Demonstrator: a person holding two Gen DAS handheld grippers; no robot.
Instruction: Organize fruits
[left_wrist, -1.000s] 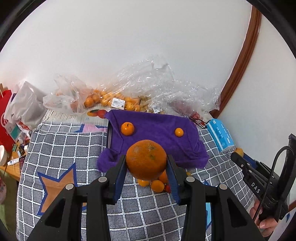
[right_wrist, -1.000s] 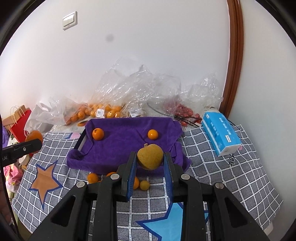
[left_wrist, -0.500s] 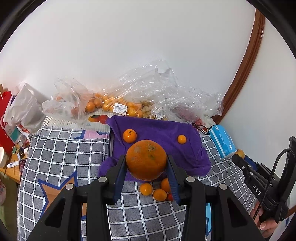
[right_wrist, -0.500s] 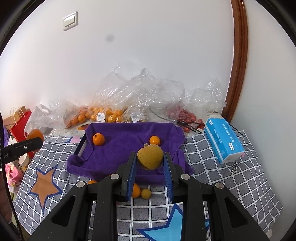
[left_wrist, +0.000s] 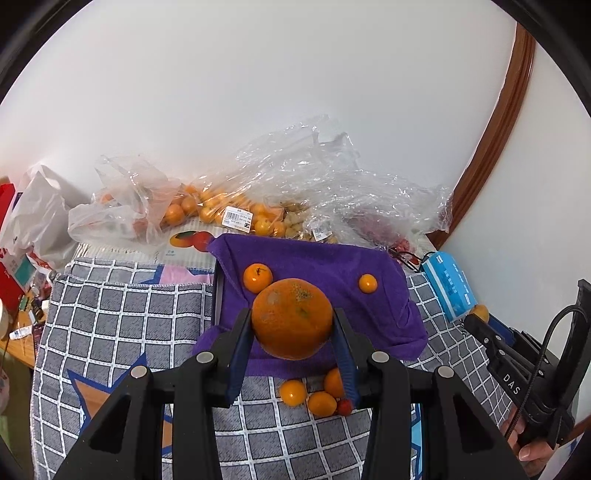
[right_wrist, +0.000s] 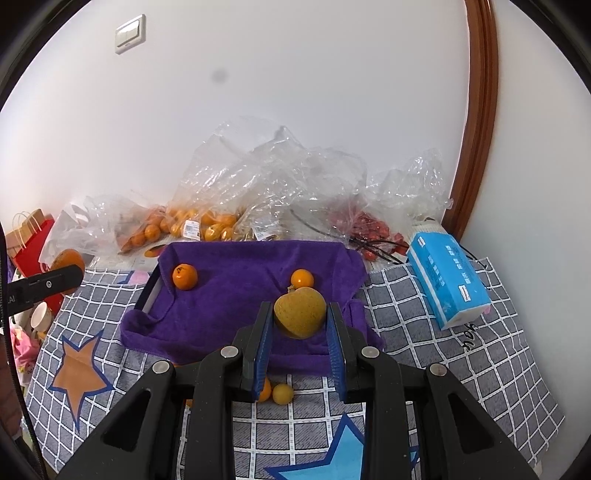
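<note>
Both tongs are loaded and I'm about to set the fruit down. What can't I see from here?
- Left view: the orange hides part of the purple cloth.
- Right view: the tongs and pear hide cloth below.
- Both views: the tray is nearly all under cloth.
- Bags: some contents blurred by plastic.

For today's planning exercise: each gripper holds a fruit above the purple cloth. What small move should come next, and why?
Probably lower both onto bare purple cloth and then open. The left gripper clamps a large orange, the right gripper a yellow pear; two small oranges already lie there.
</note>
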